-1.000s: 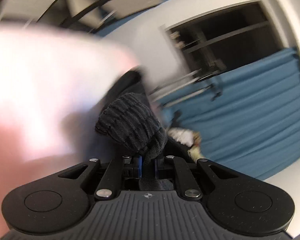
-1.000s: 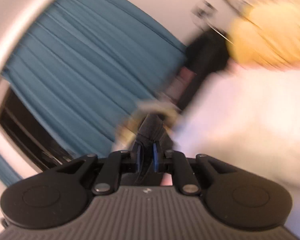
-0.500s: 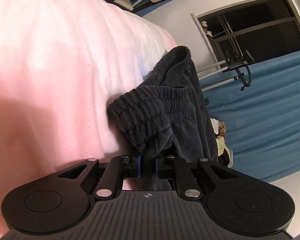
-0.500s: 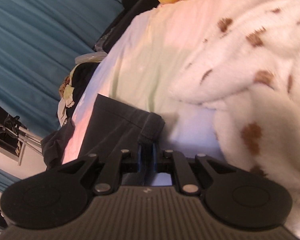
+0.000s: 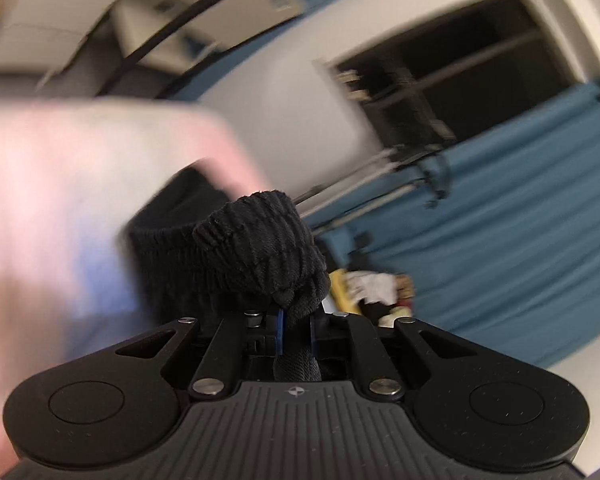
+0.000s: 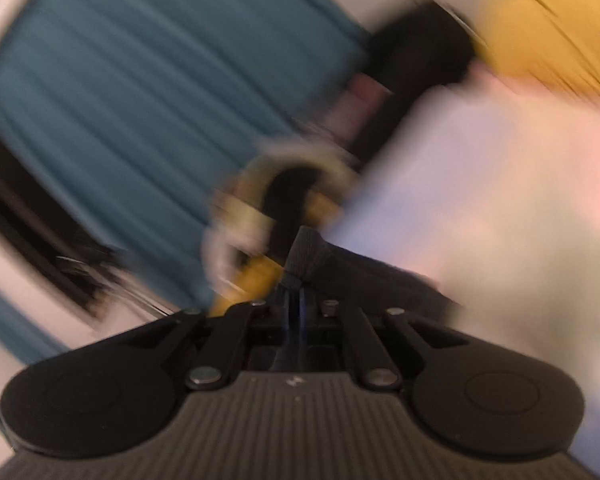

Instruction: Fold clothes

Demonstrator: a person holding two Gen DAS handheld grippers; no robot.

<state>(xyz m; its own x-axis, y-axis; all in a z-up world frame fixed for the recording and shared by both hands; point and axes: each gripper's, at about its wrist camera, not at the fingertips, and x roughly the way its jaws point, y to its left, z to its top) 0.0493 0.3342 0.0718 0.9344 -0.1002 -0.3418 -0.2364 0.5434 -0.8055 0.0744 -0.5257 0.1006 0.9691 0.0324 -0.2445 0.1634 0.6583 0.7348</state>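
Note:
A dark ribbed garment [image 5: 260,240] bunches up right in front of the left wrist camera. My left gripper [image 5: 296,322] is shut on its elastic band, and the cloth bulges above the blue pads. In the right wrist view, my right gripper [image 6: 295,308] is shut on a thin corner of the same dark garment [image 6: 312,260], which trails off to the right. Both views are blurred by motion. The garment hangs over a pale pink bed cover [image 5: 80,184].
Blue curtains [image 5: 500,220] and a dark window [image 5: 460,80] fill the background. A blurred pile of yellow and white things [image 5: 372,284] lies past the bed. A yellow cushion [image 6: 548,24] sits at the upper right of the right wrist view, above the pale bed cover [image 6: 480,192].
Half a second ago the garment lay low on the bed. Both grippers have since swung up and away with it, and the views now blur and face the curtains.

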